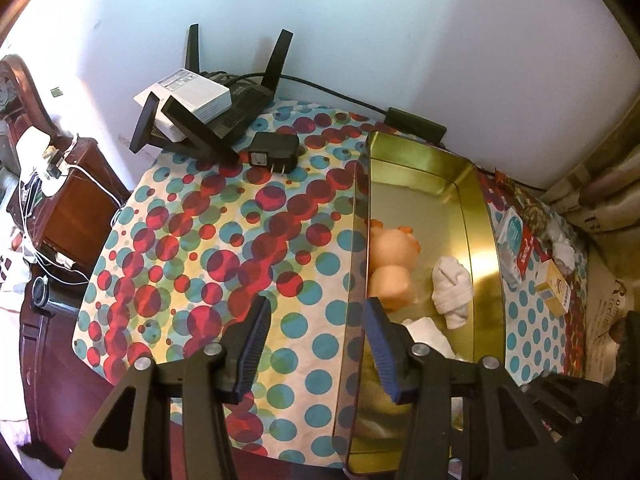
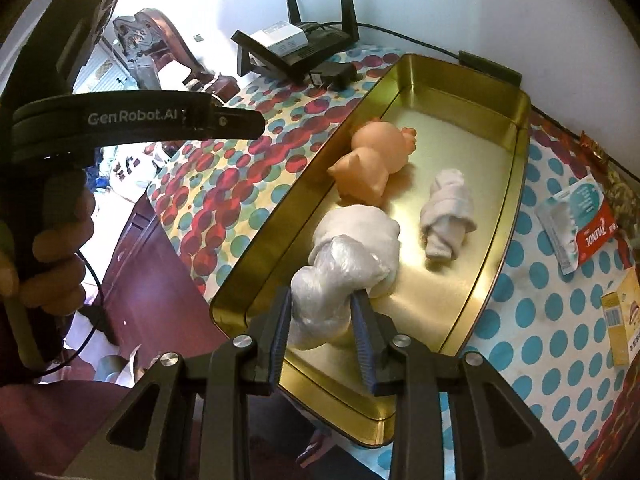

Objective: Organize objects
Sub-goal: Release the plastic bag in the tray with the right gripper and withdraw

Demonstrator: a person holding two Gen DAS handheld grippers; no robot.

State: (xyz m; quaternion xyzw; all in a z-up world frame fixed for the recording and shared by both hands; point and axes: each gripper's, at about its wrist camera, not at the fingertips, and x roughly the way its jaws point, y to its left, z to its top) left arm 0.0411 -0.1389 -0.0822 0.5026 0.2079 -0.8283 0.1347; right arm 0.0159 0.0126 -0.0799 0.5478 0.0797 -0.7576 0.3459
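A gold metal tray [image 2: 512,168] lies on the dotted tablecloth. In it lie an orange toy pig [image 2: 372,160], a rolled white sock [image 2: 444,212] and a white bundle wrapped in clear plastic [image 2: 344,256]. My right gripper [image 2: 322,332] has its jaws around the near end of the plastic bundle, over the tray's near end. My left gripper [image 1: 316,344] is open and empty, astride the tray's left wall [image 1: 360,240]. The pig [image 1: 390,260] and the sock [image 1: 452,288] also show in the left wrist view.
A black router [image 1: 224,116] with a white box on it and a black plug adapter [image 1: 274,152] stand at the table's far end by the wall. A tissue packet [image 2: 576,224] and a yellow box [image 2: 622,316] lie right of the tray. Dark wooden furniture stands left.
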